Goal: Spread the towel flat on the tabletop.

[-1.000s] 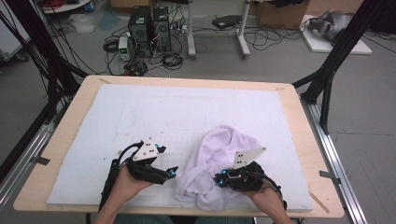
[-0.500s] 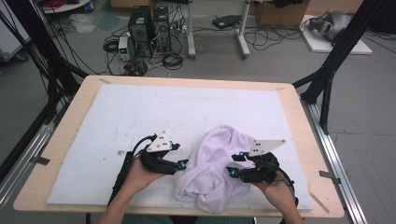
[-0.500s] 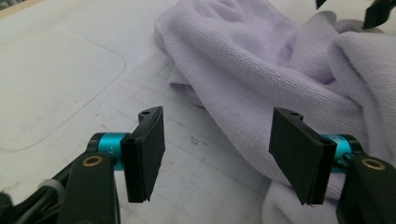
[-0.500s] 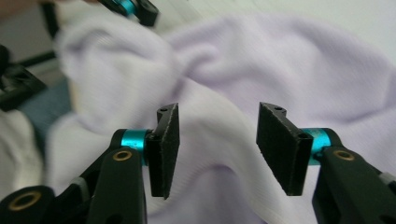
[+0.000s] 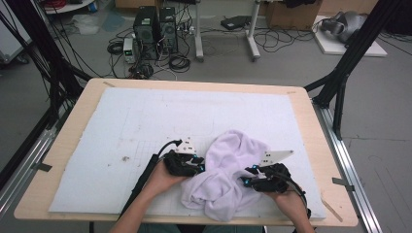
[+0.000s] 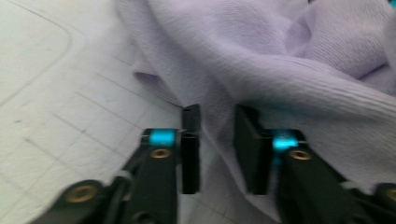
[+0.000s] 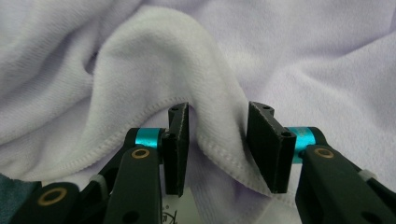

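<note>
A crumpled pale lilac towel [image 5: 228, 170] lies on the white mat near the table's front edge. My left gripper [image 5: 199, 167] is at the towel's left side. In the left gripper view its jaws [image 6: 217, 126] have just been closing and stand narrow, with a thin fold of the towel [image 6: 280, 70] between them; the pads do not visibly press it. My right gripper [image 5: 245, 180] is at the towel's right side. Its jaws [image 7: 217, 140] have just been closing and straddle a hemmed ridge of the towel [image 7: 163, 60], with gaps on both sides.
The white gridded mat [image 5: 145, 116] covers most of the wooden table [image 5: 63, 141]. Black frame posts stand at the left and right. Computer towers [image 5: 155, 29] and cables lie on the floor behind the table.
My left gripper has moved right, up to the towel's left side. The right gripper has shifted a little to the right. The towel has bunched up between them.
</note>
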